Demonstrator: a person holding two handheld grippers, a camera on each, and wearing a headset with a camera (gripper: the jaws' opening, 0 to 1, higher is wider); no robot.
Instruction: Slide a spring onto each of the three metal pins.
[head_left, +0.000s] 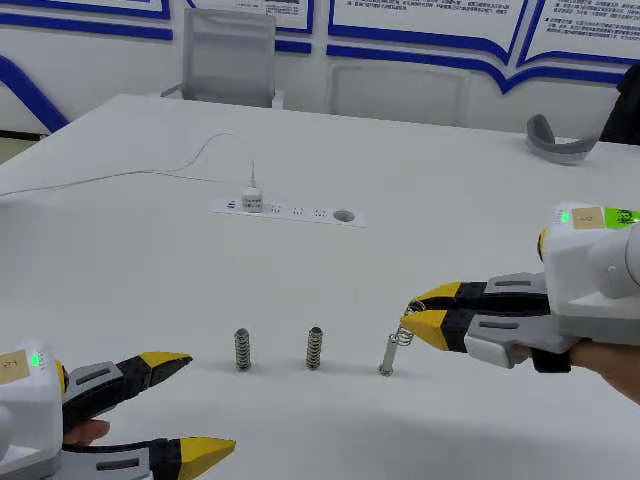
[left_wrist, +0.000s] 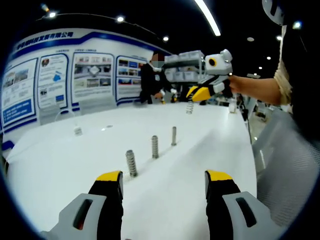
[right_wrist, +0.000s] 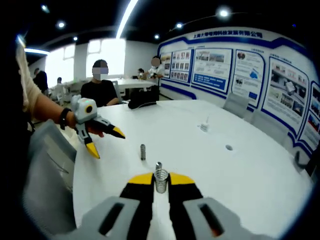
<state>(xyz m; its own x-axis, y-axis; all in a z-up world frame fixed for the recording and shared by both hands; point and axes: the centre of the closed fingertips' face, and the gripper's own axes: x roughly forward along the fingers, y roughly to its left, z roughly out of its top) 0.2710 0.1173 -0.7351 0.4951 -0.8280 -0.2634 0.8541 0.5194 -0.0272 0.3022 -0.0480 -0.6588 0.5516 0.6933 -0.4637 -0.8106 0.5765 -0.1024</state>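
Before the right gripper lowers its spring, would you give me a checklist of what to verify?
1. Grip: ok, the right gripper is shut on the spring.
2. Target: ok, the last pin is bare.
3. Alignment: not ok, in the head view the spring sits above and to one side of that pin's top.
4. Spring tilt against the pin: cannot tell.
5. Earlier work: ok, the left pin and middle pin carry springs.
6. Clearance: ok, the left gripper is open, apart from the pins.
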